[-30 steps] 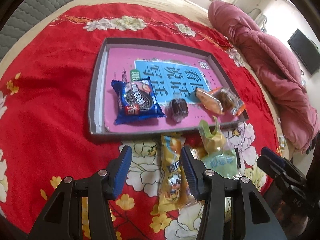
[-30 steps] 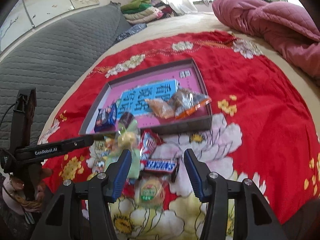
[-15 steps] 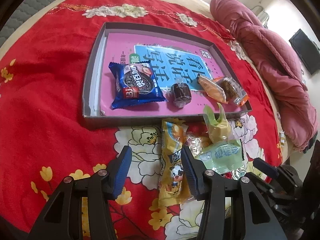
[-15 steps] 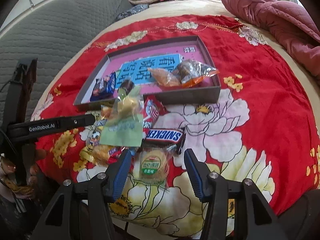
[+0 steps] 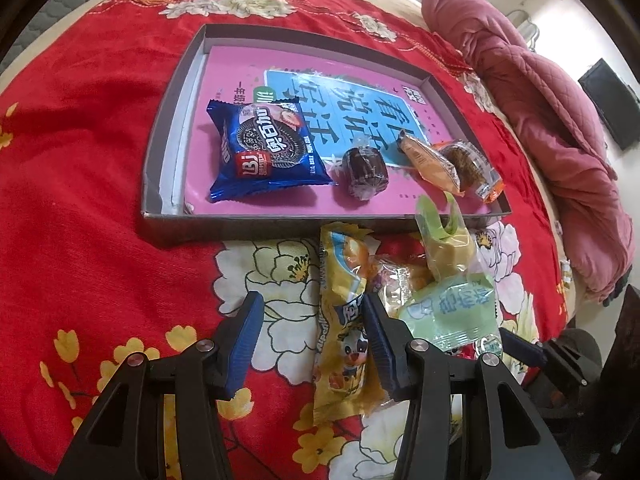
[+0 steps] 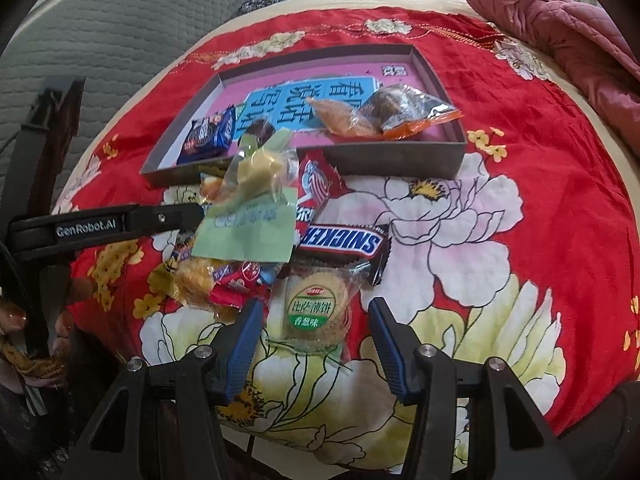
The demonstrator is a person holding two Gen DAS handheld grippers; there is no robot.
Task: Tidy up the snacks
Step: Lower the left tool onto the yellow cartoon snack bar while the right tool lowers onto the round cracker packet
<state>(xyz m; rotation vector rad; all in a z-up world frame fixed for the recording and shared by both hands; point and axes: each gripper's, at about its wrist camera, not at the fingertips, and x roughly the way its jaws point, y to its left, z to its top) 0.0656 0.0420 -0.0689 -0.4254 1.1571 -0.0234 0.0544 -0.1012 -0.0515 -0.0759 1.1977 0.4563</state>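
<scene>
Inside grey tray (image 5: 160, 128): blue cookie pack (image 5: 264, 152), three more wrapped snacks.

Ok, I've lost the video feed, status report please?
Left gripper and right gripper open, empty. Round cracker pack between right's fingers, untouched. Four snacks in tray; loose pile overlapping.
</scene>
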